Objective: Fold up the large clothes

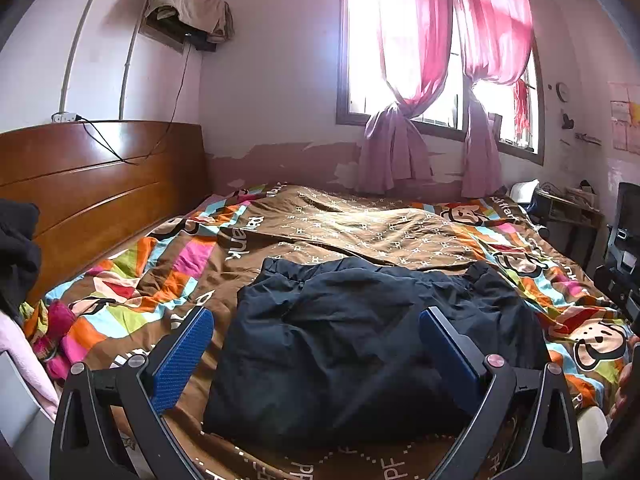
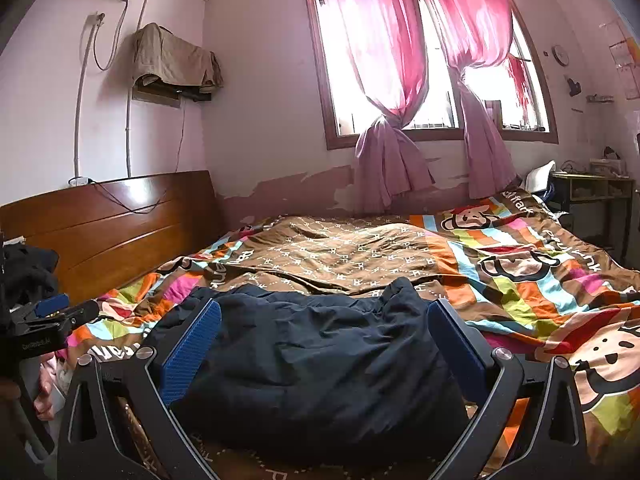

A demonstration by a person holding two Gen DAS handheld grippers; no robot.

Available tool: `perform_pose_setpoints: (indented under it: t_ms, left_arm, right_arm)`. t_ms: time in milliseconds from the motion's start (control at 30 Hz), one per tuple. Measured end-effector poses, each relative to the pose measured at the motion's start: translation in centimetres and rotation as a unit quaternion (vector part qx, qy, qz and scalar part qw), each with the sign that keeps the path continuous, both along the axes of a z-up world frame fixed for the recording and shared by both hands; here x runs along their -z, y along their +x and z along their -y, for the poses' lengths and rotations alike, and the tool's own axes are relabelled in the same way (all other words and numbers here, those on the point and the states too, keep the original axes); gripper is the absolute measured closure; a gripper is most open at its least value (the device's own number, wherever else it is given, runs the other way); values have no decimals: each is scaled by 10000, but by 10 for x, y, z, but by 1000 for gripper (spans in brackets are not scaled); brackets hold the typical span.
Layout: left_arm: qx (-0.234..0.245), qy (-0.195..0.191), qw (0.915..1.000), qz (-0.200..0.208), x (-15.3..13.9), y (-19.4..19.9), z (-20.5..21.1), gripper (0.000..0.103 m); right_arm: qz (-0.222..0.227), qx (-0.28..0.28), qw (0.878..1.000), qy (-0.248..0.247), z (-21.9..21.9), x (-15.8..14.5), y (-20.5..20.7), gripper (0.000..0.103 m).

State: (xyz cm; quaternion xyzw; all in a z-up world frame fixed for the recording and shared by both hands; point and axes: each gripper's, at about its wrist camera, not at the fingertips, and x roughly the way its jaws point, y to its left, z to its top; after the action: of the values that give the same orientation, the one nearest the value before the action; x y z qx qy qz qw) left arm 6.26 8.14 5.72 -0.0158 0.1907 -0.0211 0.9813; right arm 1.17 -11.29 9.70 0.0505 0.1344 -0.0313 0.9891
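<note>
A dark navy padded garment (image 1: pixel 360 332) lies in a rumpled, folded heap on the bed's colourful cartoon quilt (image 1: pixel 160 264). My left gripper (image 1: pixel 316 320) hovers over its near edge, open, with blue-padded fingers (image 1: pixel 184 352) spread wide and nothing between them. In the right wrist view the same garment (image 2: pixel 320 360) fills the middle, and my right gripper (image 2: pixel 324 316) is open above it, also empty. The left gripper's body (image 2: pixel 44 328) shows at the far left of the right wrist view.
A wooden headboard (image 1: pixel 92 184) runs along the left. Dark clothes (image 1: pixel 16 248) are piled by it. A window with tied pink curtains (image 1: pixel 404 80) is behind the bed. A desk (image 2: pixel 592 192) stands at the far right. A pink cloth (image 1: pixel 24 364) lies at the bed's left edge.
</note>
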Motion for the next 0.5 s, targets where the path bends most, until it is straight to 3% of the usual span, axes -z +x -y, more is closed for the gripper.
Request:
perform_pose_setpoints:
  t_ms: [500]
  left_arm:
    - [25, -63, 10000, 72, 18, -29, 1, 0]
  right_arm:
    - [-207, -124, 9997, -48, -26, 21, -26, 1]
